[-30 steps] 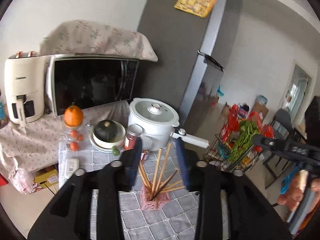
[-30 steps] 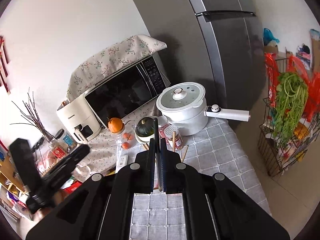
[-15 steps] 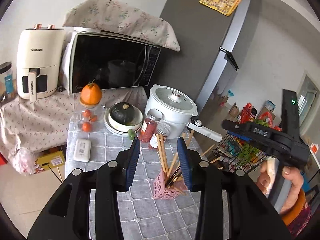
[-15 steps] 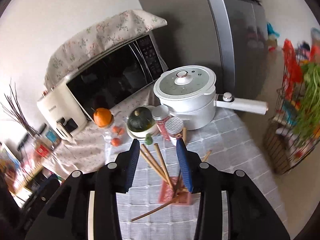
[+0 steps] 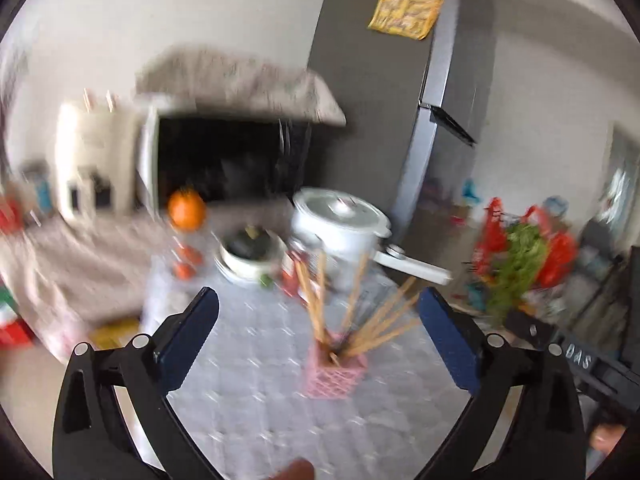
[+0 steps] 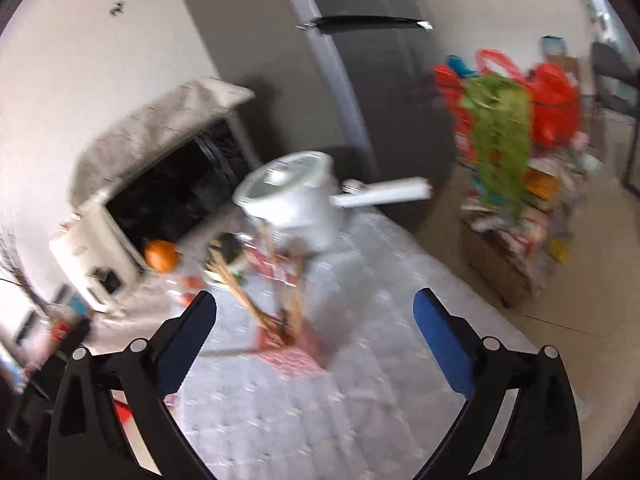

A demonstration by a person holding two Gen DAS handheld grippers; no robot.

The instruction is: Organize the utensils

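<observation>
A pink mesh holder (image 5: 336, 372) stands on the grey checked tablecloth (image 5: 248, 400) with several wooden chopsticks (image 5: 352, 304) fanned out of it. My left gripper (image 5: 318, 300) hangs in front of the holder, its jaws opening wide, with nothing pressed between the blue pads. In the right wrist view the same holder (image 6: 288, 344) and chopsticks (image 6: 244, 296) lie ahead of my right gripper (image 6: 315, 298), whose jaws are also opening and grip nothing. One pale stick seems to lie on the cloth left of the holder. Both views are blurred.
Behind the holder stand a white cooker pot (image 5: 340, 220) with a long handle, red jars (image 5: 290, 272), a bowl with a dark squash (image 5: 250, 252) and an orange (image 5: 186, 212). A microwave (image 5: 224, 168) sits at the back left; a wire rack with greens (image 5: 516, 264) is on the right.
Both grippers' jaws have spread from nearly shut or narrow to wide apart. Both cameras have dropped toward the table, and the pictures have become blurred.
</observation>
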